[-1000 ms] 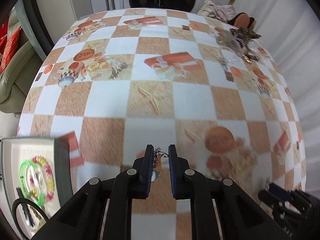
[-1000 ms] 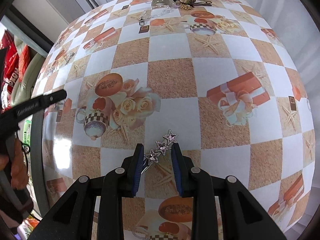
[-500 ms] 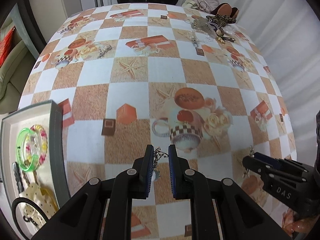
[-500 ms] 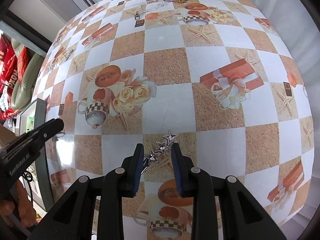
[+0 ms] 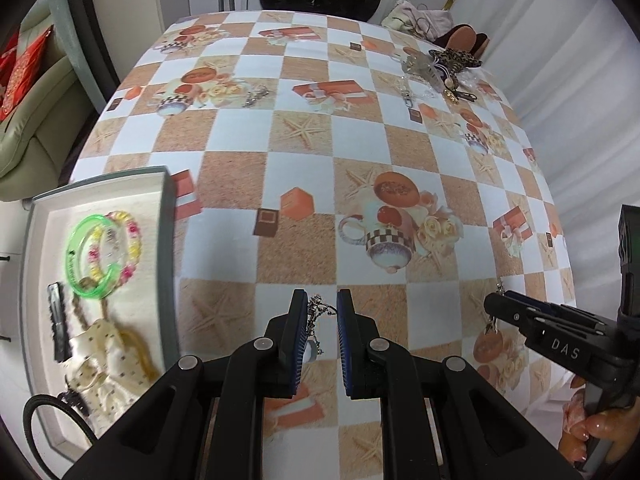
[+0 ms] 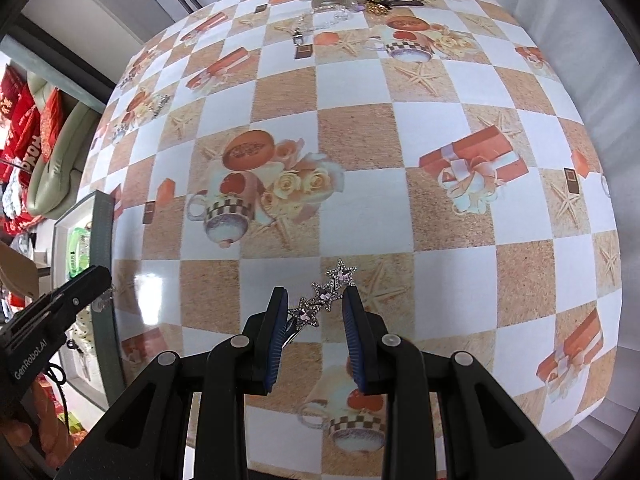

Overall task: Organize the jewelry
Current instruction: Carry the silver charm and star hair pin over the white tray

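Note:
My left gripper [image 5: 322,306] hangs over the checked tablecloth, shut on a thin silver chain piece [image 5: 316,316] that dangles between its pads. To its left lies a grey-rimmed tray [image 5: 170,248] holding a green bangle [image 5: 76,256], a beaded bracelet [image 5: 134,240], a black clip [image 5: 58,320] and a cream bow [image 5: 104,356]. My right gripper [image 6: 316,300] is shut on a sparkly hair clip of three stars [image 6: 324,298], held above the cloth. The right gripper [image 5: 493,306] also shows at the right of the left wrist view. In the right wrist view the left gripper [image 6: 100,276] sits beside the tray [image 6: 102,232].
A heap of jewelry and hair pieces [image 5: 440,68] lies at the table's far right, and a small silver piece [image 5: 256,96] at the far left. A sofa with red cushions [image 5: 24,80] stands left of the table, and a white curtain [image 5: 580,80] hangs on the right.
The left gripper has risen and travelled with the chain toward the near edge, so much more of the tray shows. The right gripper has lifted slightly with the star clip.

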### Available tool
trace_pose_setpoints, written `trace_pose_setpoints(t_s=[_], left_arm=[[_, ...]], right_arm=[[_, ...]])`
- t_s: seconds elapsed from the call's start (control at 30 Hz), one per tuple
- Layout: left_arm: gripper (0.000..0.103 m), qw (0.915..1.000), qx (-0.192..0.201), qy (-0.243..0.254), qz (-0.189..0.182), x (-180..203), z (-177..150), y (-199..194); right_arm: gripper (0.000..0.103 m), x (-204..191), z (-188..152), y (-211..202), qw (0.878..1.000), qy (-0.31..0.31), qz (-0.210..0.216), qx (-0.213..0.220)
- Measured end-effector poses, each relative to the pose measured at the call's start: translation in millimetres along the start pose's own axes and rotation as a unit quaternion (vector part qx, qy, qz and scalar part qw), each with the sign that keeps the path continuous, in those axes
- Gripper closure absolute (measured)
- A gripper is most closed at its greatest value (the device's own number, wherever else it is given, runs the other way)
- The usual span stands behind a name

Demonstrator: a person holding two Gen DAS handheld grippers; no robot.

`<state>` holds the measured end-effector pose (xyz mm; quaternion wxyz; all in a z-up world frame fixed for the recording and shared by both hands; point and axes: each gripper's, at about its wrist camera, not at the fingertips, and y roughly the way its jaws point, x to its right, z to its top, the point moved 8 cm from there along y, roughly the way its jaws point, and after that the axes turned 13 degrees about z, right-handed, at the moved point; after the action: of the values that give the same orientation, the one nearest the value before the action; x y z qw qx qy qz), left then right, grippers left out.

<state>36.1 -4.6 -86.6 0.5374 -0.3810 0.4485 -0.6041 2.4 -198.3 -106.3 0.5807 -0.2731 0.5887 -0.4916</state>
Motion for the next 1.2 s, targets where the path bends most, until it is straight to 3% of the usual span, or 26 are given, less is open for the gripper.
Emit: trace_pose_setpoints(t_s=[0.63, 1.2], left_arm=[[0.084, 0.9996, 0.01, -0.025, 0.002, -45.3, -14.2, -43.2], [0.084, 0.9936, 0.019, -0.107, 0.029, -134.8, -31.9, -58.9]], right_arm=[[0.073, -74.4, 5.0, -20.9, 0.999, -0.053, 0.01, -0.003], [0.073, -167.9, 12.7, -4.4, 0.99, -0.13, 0.04, -0.023]])
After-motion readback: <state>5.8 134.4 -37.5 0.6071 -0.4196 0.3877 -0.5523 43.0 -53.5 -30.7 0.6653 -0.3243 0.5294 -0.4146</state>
